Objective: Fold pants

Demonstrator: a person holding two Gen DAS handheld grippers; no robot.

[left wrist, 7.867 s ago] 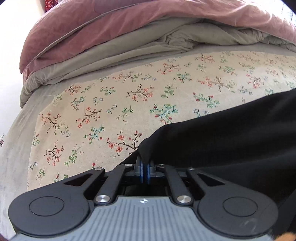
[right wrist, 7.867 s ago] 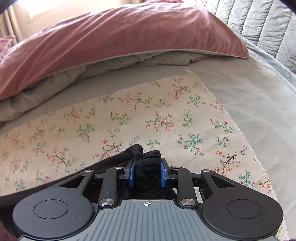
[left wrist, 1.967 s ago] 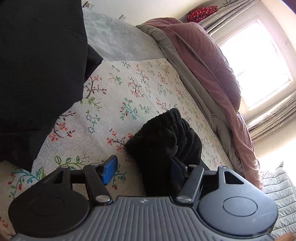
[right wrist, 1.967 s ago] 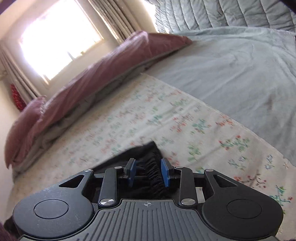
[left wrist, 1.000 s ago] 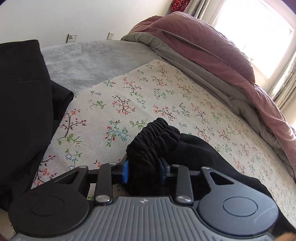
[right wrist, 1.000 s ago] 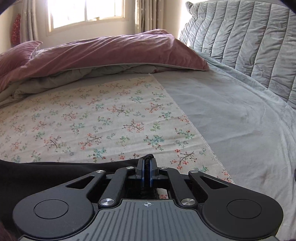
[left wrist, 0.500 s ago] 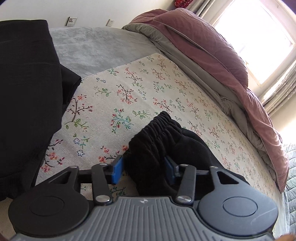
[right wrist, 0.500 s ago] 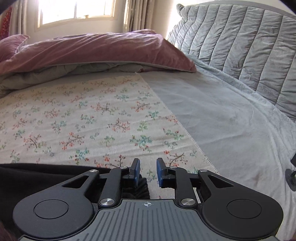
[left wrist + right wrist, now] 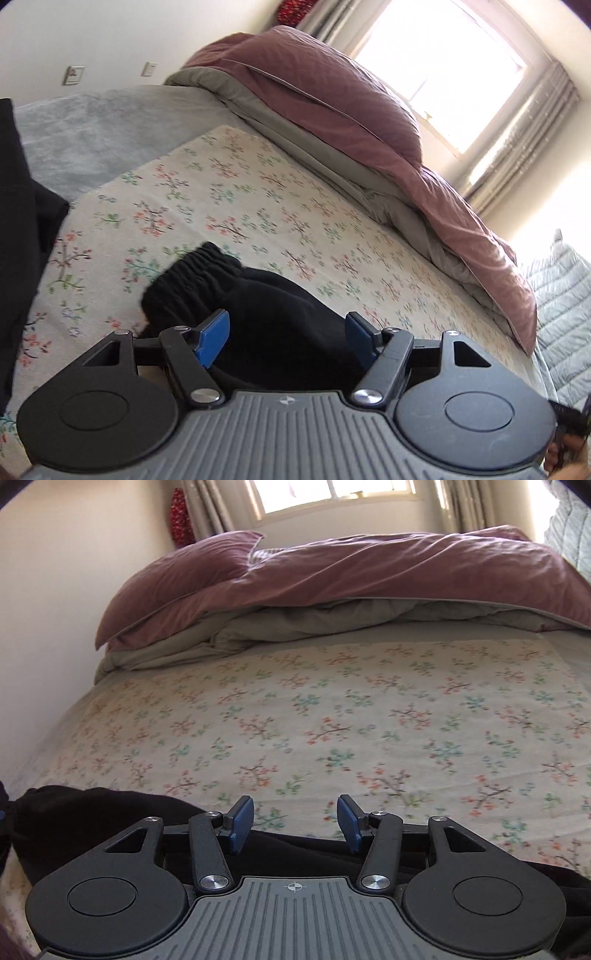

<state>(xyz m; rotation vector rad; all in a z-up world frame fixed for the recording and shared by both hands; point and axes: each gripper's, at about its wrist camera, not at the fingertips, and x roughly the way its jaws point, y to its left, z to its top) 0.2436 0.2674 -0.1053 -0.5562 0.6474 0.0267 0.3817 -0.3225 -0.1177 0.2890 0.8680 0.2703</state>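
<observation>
The black pants (image 9: 266, 306) lie on the floral sheet (image 9: 258, 192), their gathered waistband pointing toward the upper left in the left wrist view. My left gripper (image 9: 286, 338) is open, its blue pads standing wide on either side of the black cloth without pinching it. In the right wrist view the pants (image 9: 92, 823) show as a dark band along the bottom and left. My right gripper (image 9: 295, 821) is open just above that edge, with only floral sheet (image 9: 332, 720) between its fingers.
A mauve duvet (image 9: 369, 576) and grey bedding are heaped at the head of the bed under a bright window (image 9: 454, 70). More black cloth (image 9: 18, 229) hangs at the left edge of the left wrist view. A grey quilted headboard (image 9: 565, 314) stands at the right.
Both grippers have opened and let go of the pants. The left pads spread wide off the waistband; the right gripper lifted back and turned toward the pillows.
</observation>
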